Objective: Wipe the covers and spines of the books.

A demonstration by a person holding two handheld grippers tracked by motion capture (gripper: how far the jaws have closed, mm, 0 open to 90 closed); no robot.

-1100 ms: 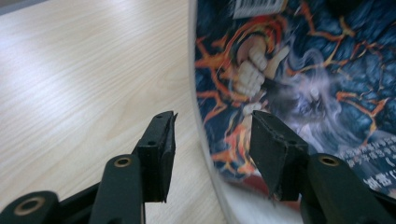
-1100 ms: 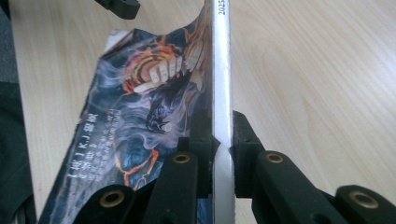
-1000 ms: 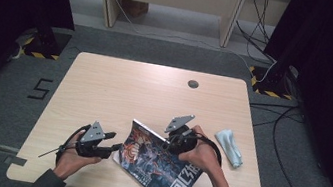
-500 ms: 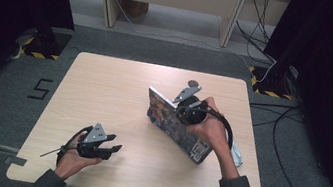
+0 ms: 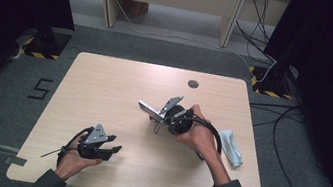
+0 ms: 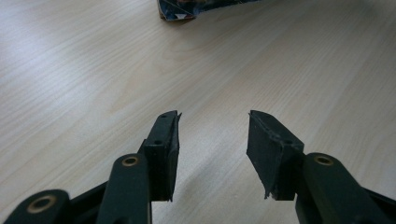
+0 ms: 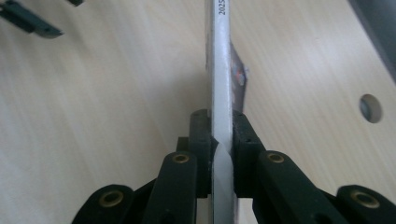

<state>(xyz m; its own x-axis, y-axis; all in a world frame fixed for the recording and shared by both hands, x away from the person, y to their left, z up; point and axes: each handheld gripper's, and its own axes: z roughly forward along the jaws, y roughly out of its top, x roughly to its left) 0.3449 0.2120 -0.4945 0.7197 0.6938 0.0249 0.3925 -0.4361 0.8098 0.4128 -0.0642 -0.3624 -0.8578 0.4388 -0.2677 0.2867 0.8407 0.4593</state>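
A magazine (image 5: pixel 149 109) hangs edge-on above the middle of the table, lifted off the wood. My right gripper (image 5: pixel 163 118) is shut on it. In the right gripper view the white spine (image 7: pixel 220 70) runs straight up between the jaws of the right gripper (image 7: pixel 219 130), which clamp it from both sides. My left gripper (image 5: pixel 115 150) rests low at the front left of the table, open and holding nothing. In the left gripper view, the left gripper (image 6: pixel 212 140) shows bare wood between its jaws, and a corner of the magazine (image 6: pixel 180 9) lies far ahead.
A light blue cloth (image 5: pixel 231 147) lies near the right edge of the wooden table (image 5: pixel 105 84). A round cable hole (image 5: pixel 193 84) sits near the far edge, also seen as the hole (image 7: pixel 371 108). The left gripper (image 7: pixel 32 21) shows at the top left of the right gripper view.
The right gripper lifted the magazine from the table's front edge, carried it away from me, then turned it edge-on near the middle. The left gripper stayed put.
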